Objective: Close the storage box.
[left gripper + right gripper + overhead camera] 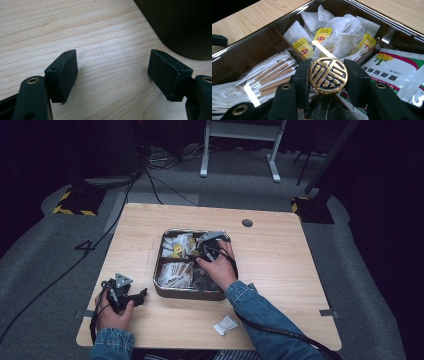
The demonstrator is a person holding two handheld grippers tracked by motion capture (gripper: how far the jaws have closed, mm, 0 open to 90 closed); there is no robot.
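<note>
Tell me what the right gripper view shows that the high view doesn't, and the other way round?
The right gripper view alone makes out the round black-and-gold knob clamped between the right gripper pads, the yellow tags on the tea bags, and a flower-printed packet.

The high view alone gives the left gripper resting open on the table, and a small white sachet lying near the front edge.

Both share the divided metal tray with its paper-wrapped sticks.

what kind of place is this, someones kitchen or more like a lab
More like a lab or recording studio, probably. A lone wooden table stands on grey carpet in a dark room, with loose cables and hazard-striped stand bases behind it. The tray of tea bags looks like a prop.
</note>
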